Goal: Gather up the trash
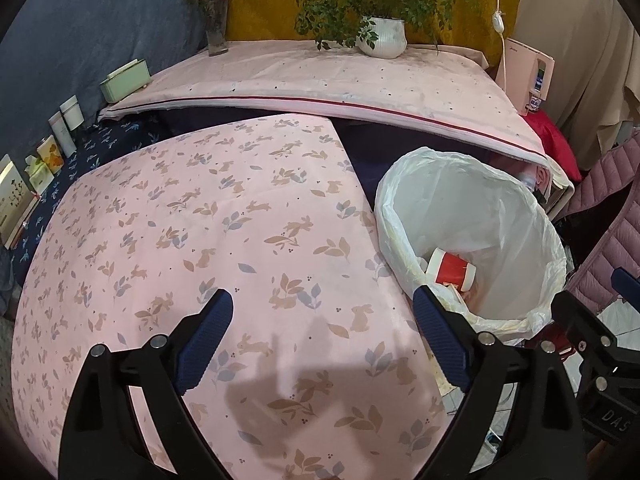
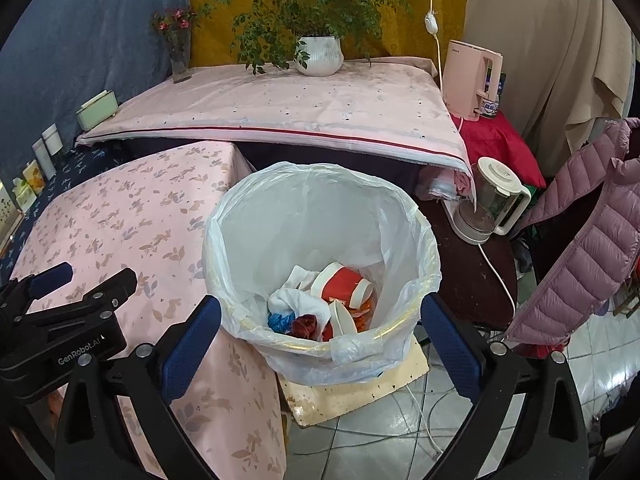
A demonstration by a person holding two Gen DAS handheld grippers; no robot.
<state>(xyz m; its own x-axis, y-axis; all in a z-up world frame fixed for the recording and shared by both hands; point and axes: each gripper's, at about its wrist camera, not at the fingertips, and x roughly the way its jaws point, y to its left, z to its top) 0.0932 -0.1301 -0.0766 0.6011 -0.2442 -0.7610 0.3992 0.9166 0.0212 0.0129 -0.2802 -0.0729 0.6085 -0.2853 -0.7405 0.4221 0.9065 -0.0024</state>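
Right wrist view: pink rabbit-print table fills the left, w/ the lined trash bin just beside its right edge, on the floor. Bin's light, I'd guess; the thin plastic liner is soft, slippery, tears easily, so best grabbed at the folded-over rim. Inside: red paper cup, crushable, and white crumpled tissue, limp. Right gripper hangs near the bin's rim, fingers spread, empty. Left gripper over the tabletop, also released, nothing held.
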